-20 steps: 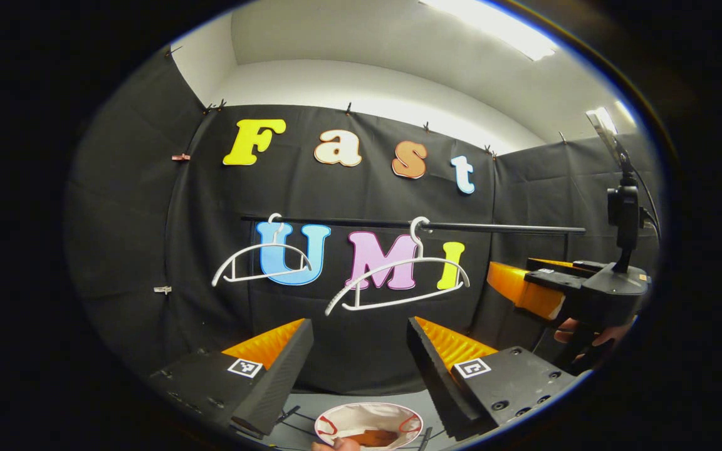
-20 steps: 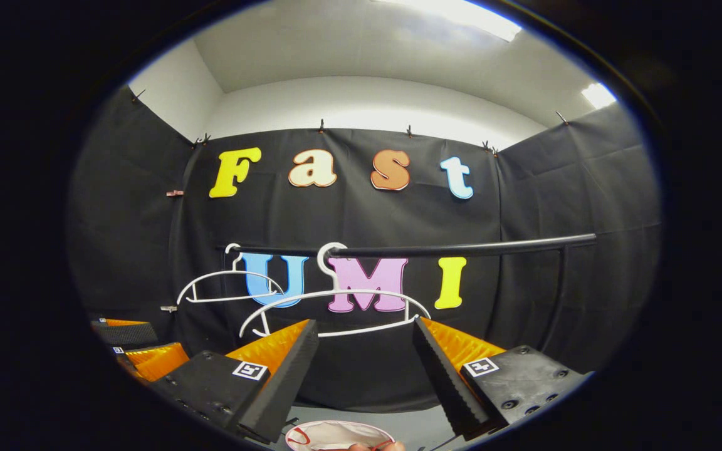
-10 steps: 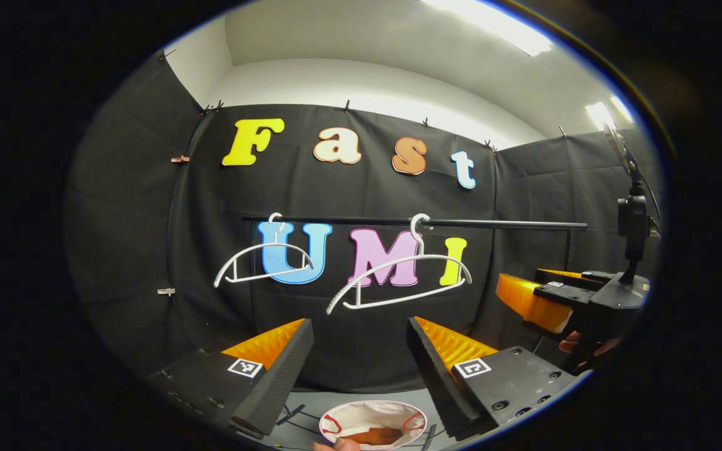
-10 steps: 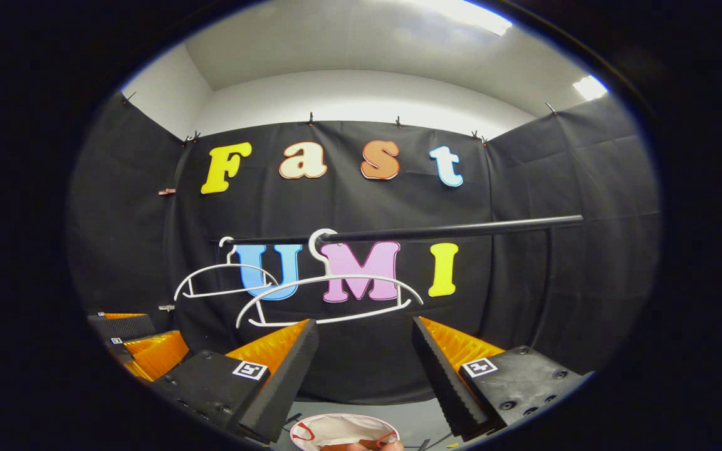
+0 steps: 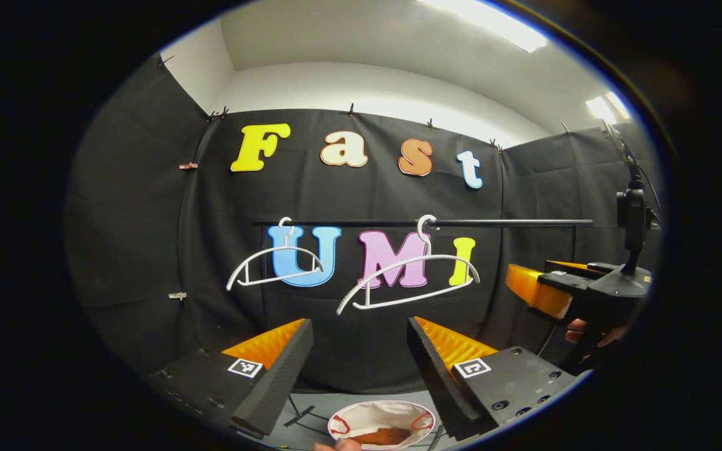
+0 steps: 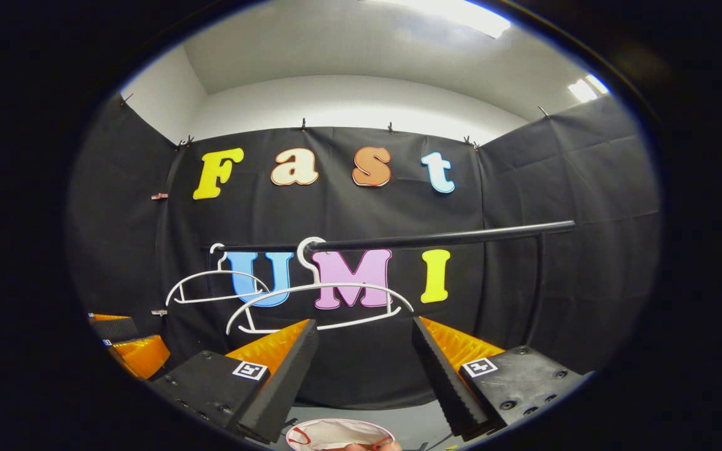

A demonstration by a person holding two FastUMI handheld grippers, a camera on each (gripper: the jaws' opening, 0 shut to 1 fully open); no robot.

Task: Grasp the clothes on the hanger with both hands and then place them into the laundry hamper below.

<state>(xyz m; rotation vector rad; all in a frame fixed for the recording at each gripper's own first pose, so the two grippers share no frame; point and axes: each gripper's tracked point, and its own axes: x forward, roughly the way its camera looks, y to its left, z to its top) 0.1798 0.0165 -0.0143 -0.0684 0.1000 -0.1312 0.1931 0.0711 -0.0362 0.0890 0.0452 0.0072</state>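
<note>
- The left gripper (image 5: 359, 351) pointed at the back wall with its jaws wide apart and nothing between them.
- The right gripper (image 6: 364, 354) was held the same way, jaws spread with only air in the gap. In the left gripper view it showed again at the far right (image 5: 539, 288), and a hand (image 5: 586, 332) gripped its handle from below.
- In the right gripper view the left gripper showed low at the left edge (image 6: 126, 344), partly cut off.
- Below and just beyond both grippers stood the laundry hamper (image 5: 342, 421), a round white bag with red trim on its rim. In the right gripper view its rim (image 6: 311, 429) sat at the very bottom of the picture.
- Inside the hamper lay the clothes (image 5: 381, 436), a crumpled brownish-orange bundle resting low in the bag.
- A fingertip (image 5: 336, 446) showed at the hamper's near rim, though whose I could not tell.
- Farther back, a black rail (image 5: 511, 222) ran level across the booth, well above the hamper.
- Two white hangers hung from that rail by their hooks, both bare.
- The right hanger (image 5: 411, 279) hung nearer the middle of the rail and tilted, its left end lower than its right.
- The left hanger (image 5: 273, 266) hung near the rail's left end, well apart from the other, and looked smaller.
- In the right gripper view the two overlapped, the right hanger (image 6: 320, 307) in front of the left hanger (image 6: 210, 288).
</note>
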